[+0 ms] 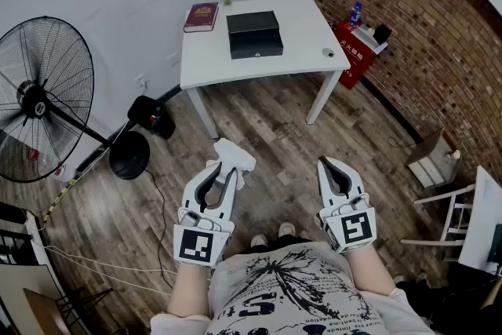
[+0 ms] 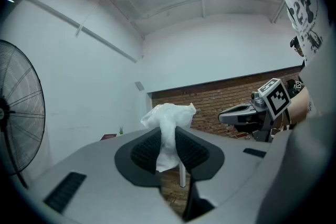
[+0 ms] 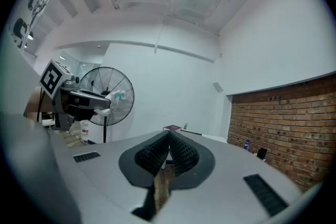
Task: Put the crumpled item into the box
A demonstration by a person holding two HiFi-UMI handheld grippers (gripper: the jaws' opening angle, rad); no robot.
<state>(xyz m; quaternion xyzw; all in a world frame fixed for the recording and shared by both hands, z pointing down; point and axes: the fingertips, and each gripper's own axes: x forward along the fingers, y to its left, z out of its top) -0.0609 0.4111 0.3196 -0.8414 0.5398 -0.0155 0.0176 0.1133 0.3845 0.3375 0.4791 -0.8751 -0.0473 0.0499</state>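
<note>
Across the wooden floor (image 1: pixel 267 121), well ahead of both grippers, a white table (image 1: pixel 298 20) carries the black box (image 1: pixel 254 34), with a red book (image 1: pixel 201 16) beside it. A standing fan (image 1: pixel 39 102) crowds the left and a brick wall (image 1: pixel 408 27) the right, leaving bare floor between. The left gripper (image 1: pixel 223 169) is clamped on the crumpled white item (image 1: pixel 234 154). The right gripper (image 1: pixel 328 165) has its jaws together, empty.
</note>
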